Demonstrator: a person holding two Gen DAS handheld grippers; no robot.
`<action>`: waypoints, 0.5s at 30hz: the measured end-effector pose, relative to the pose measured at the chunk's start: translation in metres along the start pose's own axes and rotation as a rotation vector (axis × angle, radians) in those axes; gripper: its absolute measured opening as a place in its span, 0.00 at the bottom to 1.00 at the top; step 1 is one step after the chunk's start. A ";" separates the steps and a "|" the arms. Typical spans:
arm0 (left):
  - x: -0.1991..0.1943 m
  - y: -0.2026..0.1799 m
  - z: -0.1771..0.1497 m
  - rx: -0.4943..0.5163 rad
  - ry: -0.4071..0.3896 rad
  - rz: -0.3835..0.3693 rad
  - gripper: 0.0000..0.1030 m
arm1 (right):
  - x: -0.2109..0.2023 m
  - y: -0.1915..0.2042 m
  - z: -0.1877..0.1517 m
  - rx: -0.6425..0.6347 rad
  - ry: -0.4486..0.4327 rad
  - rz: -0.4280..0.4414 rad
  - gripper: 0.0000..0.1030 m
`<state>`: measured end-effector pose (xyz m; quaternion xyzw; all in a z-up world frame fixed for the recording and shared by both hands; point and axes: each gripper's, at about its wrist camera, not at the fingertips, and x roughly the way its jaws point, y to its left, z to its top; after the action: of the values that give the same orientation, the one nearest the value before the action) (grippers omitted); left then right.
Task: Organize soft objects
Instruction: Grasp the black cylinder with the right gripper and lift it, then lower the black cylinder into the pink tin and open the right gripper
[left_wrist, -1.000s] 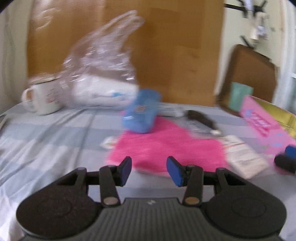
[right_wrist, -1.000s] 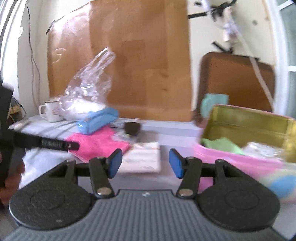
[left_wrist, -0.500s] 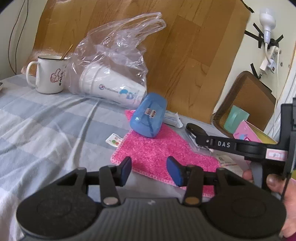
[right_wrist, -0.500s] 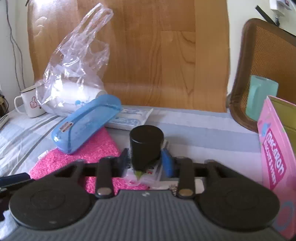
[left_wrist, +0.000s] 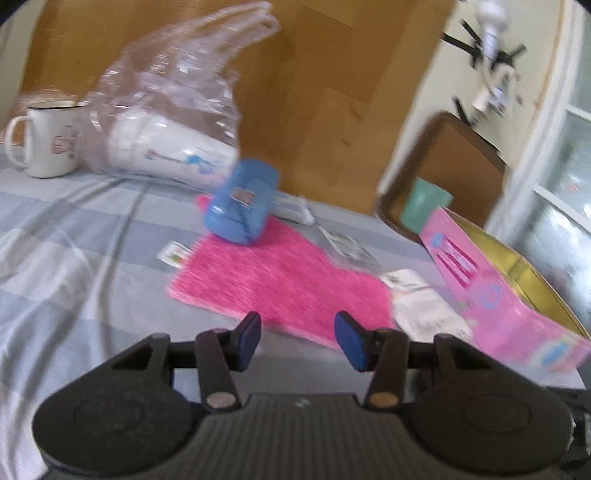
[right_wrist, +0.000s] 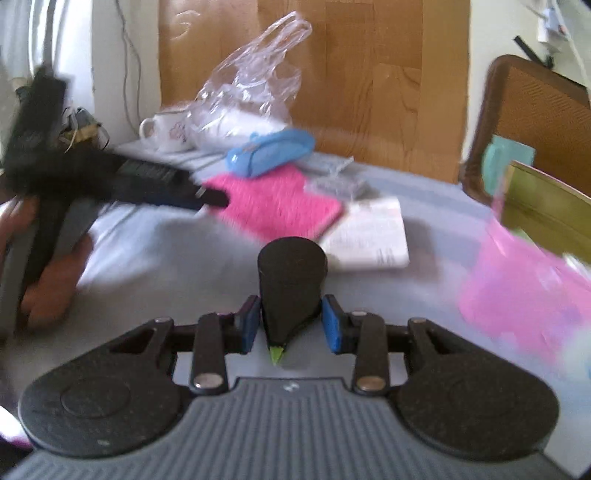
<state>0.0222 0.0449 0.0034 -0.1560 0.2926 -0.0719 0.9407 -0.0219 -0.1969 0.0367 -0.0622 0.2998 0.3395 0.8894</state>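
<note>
Pink tin box (left_wrist: 491, 295): It stood at the right edge of the bed, lid up, gold inside. I judged it stiff and the likely place for the soft things. I could not read its contents, because the picture was blurred.

Pink fluffy cloth (left_wrist: 280, 277): It lay flat on the striped sheet (left_wrist: 74, 240), in the middle, and the near edge was just in front of my left gripper (left_wrist: 297, 341). It looked very soft, light and limp, so I judged it would sag and fold when lifted. I would take hold at the near edge or a corner, with a deep pinch.

Blue case (left_wrist: 242, 203): It rested on the far corner of the cloth. I judged it would weigh the cloth down, so a pull could tip it.

White packet (right_wrist: 369, 236): It was flat, just beside the right edge of the cloth, and seemed thin and bendable.

Black foam piece (right_wrist: 291, 284): It was held off the sheet by my right gripper (right_wrist: 291, 325), whose pads were pressed on both its sides. It was dark and matte, round on top and narrow below, with a small green tip under it. I judged it light and squeezable, so a gentle grip at the narrow part was enough.

Left gripper: Its fingers were spread apart with nothing between them.
</note>
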 end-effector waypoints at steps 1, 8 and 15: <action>0.000 -0.006 -0.004 0.007 0.021 -0.024 0.42 | -0.012 0.002 -0.011 -0.001 -0.001 -0.006 0.38; -0.006 -0.072 -0.028 0.109 0.148 -0.198 0.42 | -0.056 -0.002 -0.050 0.069 -0.053 -0.073 0.41; 0.004 -0.111 -0.043 0.109 0.254 -0.270 0.49 | -0.054 -0.006 -0.053 0.093 -0.083 -0.066 0.38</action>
<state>-0.0042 -0.0714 0.0048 -0.1321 0.3813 -0.2322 0.8850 -0.0759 -0.2491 0.0238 -0.0167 0.2761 0.2978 0.9137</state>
